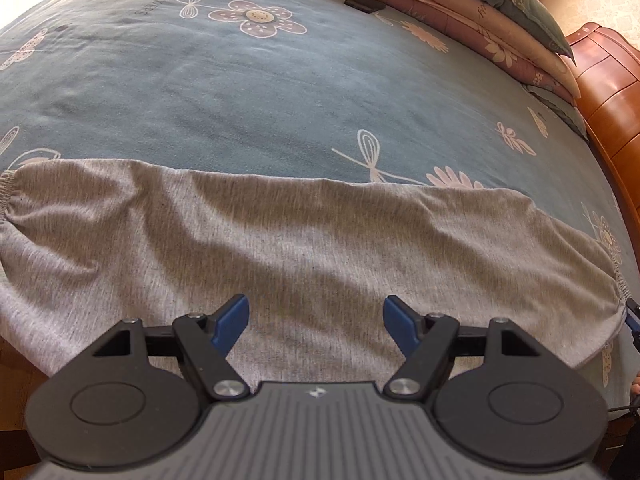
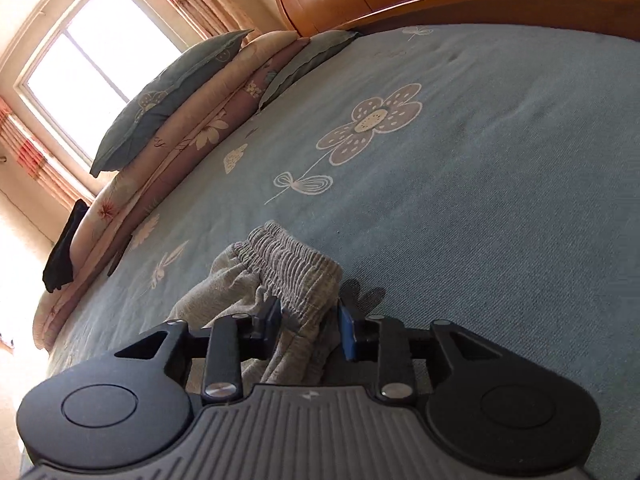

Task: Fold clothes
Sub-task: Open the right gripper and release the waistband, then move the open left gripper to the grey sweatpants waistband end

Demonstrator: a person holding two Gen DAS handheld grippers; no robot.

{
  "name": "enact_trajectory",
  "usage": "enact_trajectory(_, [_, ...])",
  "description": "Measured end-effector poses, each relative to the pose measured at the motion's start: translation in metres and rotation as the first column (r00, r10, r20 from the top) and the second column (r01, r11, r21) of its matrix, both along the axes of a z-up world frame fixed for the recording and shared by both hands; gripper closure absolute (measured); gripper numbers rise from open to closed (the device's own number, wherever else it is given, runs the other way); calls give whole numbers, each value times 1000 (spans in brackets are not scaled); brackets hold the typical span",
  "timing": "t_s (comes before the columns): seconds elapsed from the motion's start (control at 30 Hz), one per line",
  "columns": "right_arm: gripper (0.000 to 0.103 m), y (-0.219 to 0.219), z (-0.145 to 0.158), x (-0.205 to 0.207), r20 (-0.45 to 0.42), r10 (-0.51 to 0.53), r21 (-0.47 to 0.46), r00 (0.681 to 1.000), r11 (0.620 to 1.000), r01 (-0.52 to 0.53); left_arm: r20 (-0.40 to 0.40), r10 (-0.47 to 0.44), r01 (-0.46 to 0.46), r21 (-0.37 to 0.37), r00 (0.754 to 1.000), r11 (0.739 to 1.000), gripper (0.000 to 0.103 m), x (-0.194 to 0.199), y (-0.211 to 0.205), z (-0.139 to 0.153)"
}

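We see one grey garment (image 1: 304, 236) lying nine-to-three across the bed (image 1: 240, 112); left gripper (image 1: 316, 322) gapes, right gripper (image 2: 308, 326) straddles its waistband (image 2: 296, 264), unclamped.

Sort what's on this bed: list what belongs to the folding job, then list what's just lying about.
Belongs to the job:
- grey garment, spread on the bedspread
- its elastic waistband, between the right tongs
- left tongs, open above the garment

Just lying about:
- pillow and folded quilts
- small dark object
- dark cloth at the bed's edge
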State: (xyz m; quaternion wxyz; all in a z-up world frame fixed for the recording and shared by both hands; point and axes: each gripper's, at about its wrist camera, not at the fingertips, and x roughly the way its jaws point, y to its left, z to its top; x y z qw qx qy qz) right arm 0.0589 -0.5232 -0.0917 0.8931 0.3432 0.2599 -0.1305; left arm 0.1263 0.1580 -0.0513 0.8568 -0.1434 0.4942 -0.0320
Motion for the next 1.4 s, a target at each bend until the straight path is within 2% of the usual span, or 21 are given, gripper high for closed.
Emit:
enact_trajectory(0.07, [61, 9, 20, -13, 21, -35, -77, 999, 996, 37, -9, 18, -18, -10, 1000, 1000, 29, -3, 11, -7])
enact_trajectory(0.13, [61, 20, 37, -22, 74, -11, -94, 997, 995, 18, -25, 38, -38, -8, 999, 999, 29, -5, 21, -15])
enact_trajectory(0.2, [59, 35, 47, -22, 119, 67, -75, 991, 995, -58, -35, 59, -59, -2, 998, 998, 29, -9, 31, -23])
enact_trajectory(0.23, [55, 44, 49, -20, 129, 110, -61, 985, 993, -103, -38, 66, -66, -6, 997, 998, 29, -11, 36, -26])
enact_trajectory(0.33, [52, 77, 44, -4, 139, 241, 9, 961, 970, -245, -43, 88, -90, -26, 995, 996, 29, -20, 49, -32])
enact_trajectory(0.47, [52, 115, 19, 12, 23, 316, 25, 949, 948, -316, -23, 105, -106, -43, 994, 993, 29, -35, 65, -34])
enact_trajectory(0.6, [52, 121, -2, 7, -117, 260, -7, 958, 965, -263, 5, 131, -130, -82, 991, 988, 28, -50, 82, -40])
enact_trajectory(0.7, [53, 113, -5, -5, -109, 235, 30, 966, 972, -233, -12, 136, -136, -112, 991, 984, 24, -61, 88, -43])
enact_trajectory(0.77, [52, 116, 1, -8, -113, 224, 16, 968, 975, -223, -34, 109, -111, -98, 994, 989, 25, -66, 86, -43])
enact_trajectory(0.87, [40, 136, 14, -7, -103, 254, -31, 962, 966, -258, 55, 123, -118, -90, 991, 989, 25, -69, 94, -24])
enact_trajectory(1.0, [34, 181, 19, 4, -95, 376, -38, 922, 924, -381, 139, 190, -162, -192, 972, 968, 24, -54, 118, -6])
enact_trajectory(1.1, [34, 216, 8, 11, -127, 435, -42, 892, 896, -443, 142, 222, -188, -220, 965, 957, 24, -32, 123, -11])
enact_trajectory(1.17, [27, 237, 0, 12, -146, 459, -68, 876, 879, -472, 140, 218, -183, -227, 966, 957, 24, -21, 122, -18])
enact_trajectory(1.23, [19, 251, -1, 8, -148, 462, -136, 874, 866, -481, 95, 264, -246, -172, 960, 954, 24, -12, 129, -31])
enact_trajectory(1.3, [20, 249, 1, 5, -151, 456, -134, 877, 870, -475, 66, 311, -300, -139, 948, 944, 28, -8, 139, -43])
enact_trajectory(1.37, [20, 243, 2, 2, -145, 447, -111, 882, 879, -464, 86, 358, -335, -211, 930, 918, 27, -20, 159, -46])
enact_trajectory(1.4, [20, 239, 1, 2, -137, 441, -91, 887, 886, -454, 74, 385, -362, -219, 920, 906, 28, -26, 167, -45])
